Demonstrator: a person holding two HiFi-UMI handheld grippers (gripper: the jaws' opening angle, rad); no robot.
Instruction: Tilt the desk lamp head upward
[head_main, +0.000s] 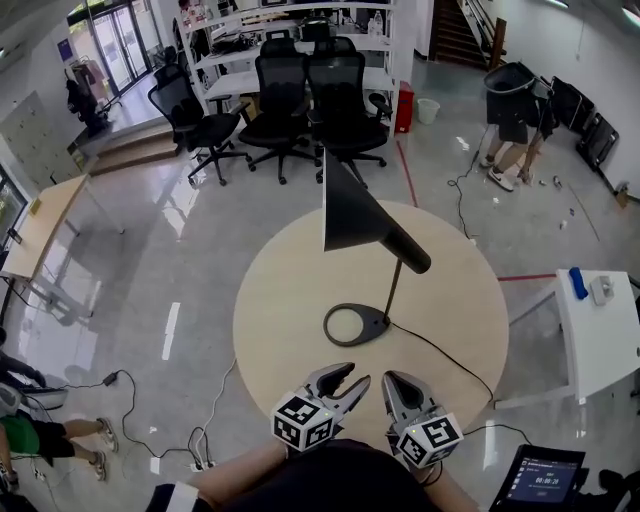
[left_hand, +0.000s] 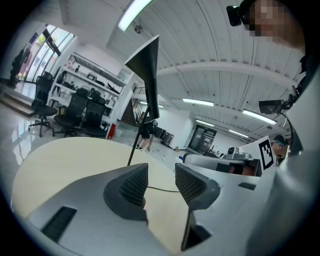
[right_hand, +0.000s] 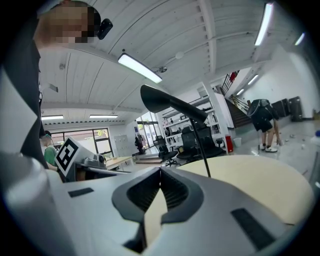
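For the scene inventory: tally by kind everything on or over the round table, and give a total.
Desk lamp: 1
Power cord: 1
Grippers: 2, the left gripper and the right gripper
Total: 4

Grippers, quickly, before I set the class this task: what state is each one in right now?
Left gripper: jaws open, nothing between them.
Right gripper: jaws closed, holding nothing.

Matt black lamp shade (head_main: 352, 215); smooth pale wood-look tabletop (head_main: 290, 300); glossy floor (head_main: 200, 240)
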